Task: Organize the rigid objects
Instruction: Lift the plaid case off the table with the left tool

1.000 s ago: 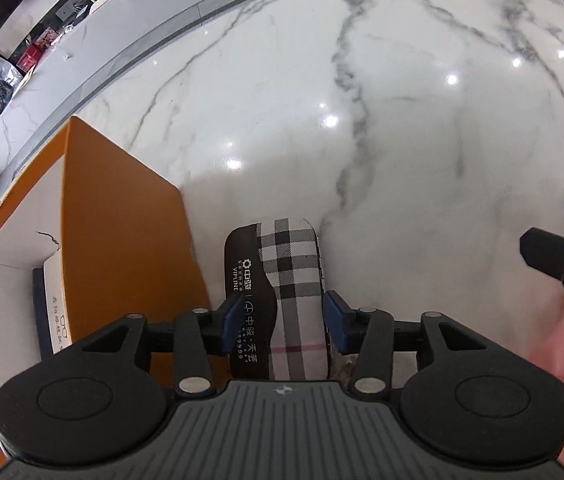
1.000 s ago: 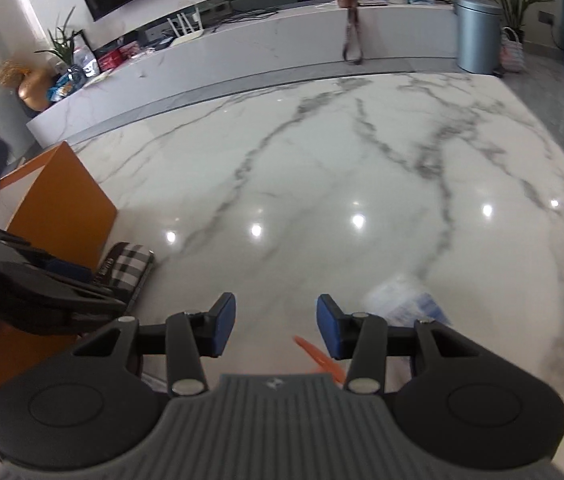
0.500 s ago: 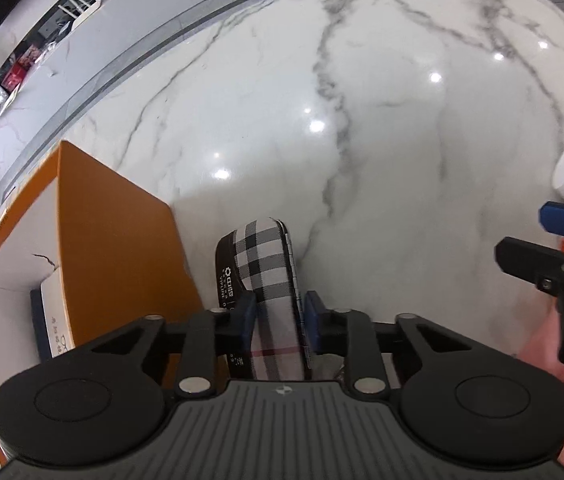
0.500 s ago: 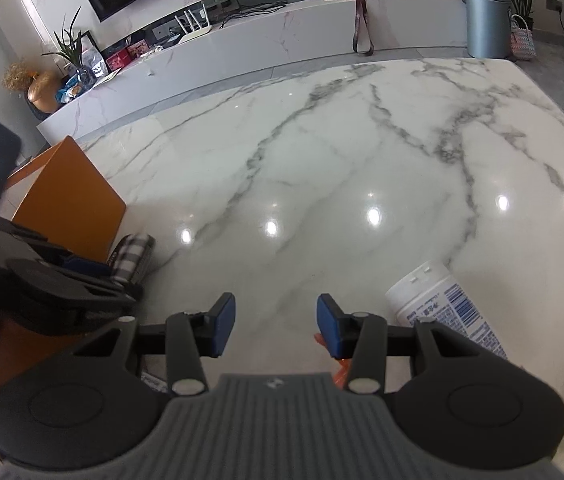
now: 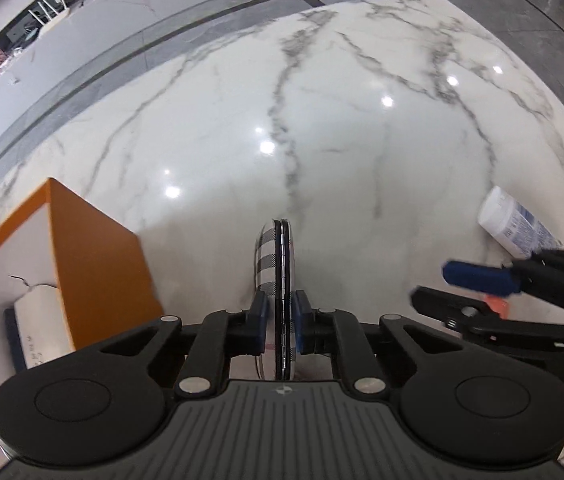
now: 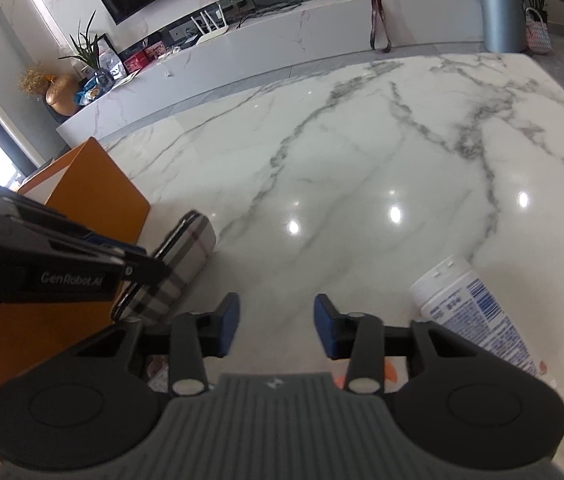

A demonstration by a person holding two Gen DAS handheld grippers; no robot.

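Your left gripper (image 5: 281,328) is clamping the plaid case (image 5: 278,280) by its two flat faces, and its jaws have just been closing onto it. In the left wrist view you are seeing the case edge-on: the dark seam is running straight away from you along the line of the fingers, so its long axis is pointing forward and down toward the marble surface (image 5: 322,140). From the right wrist view the same case (image 6: 180,264) is standing on its thin edge, slanting up and away, just beside the orange box (image 6: 94,208); whether its lower end is touching the surface you cannot tell here. The white lettering on the gripper's side is reading "GenRobot.AI".

Your right gripper (image 6: 276,324) is hovering with its jaws apart and nothing between them, though they have just been closing a little. To its right a white bottle (image 6: 470,308) is lying on its side on the surface, cap end pointing away from you, body running back toward the lower right. Its label is carrying blue stripes and fine print too small to read. Something orange (image 6: 390,370) is peeking out beneath the right finger.

In the left view the box (image 5: 82,264) is sitting open, with a white item (image 5: 38,328) bearing unreadable print inside.
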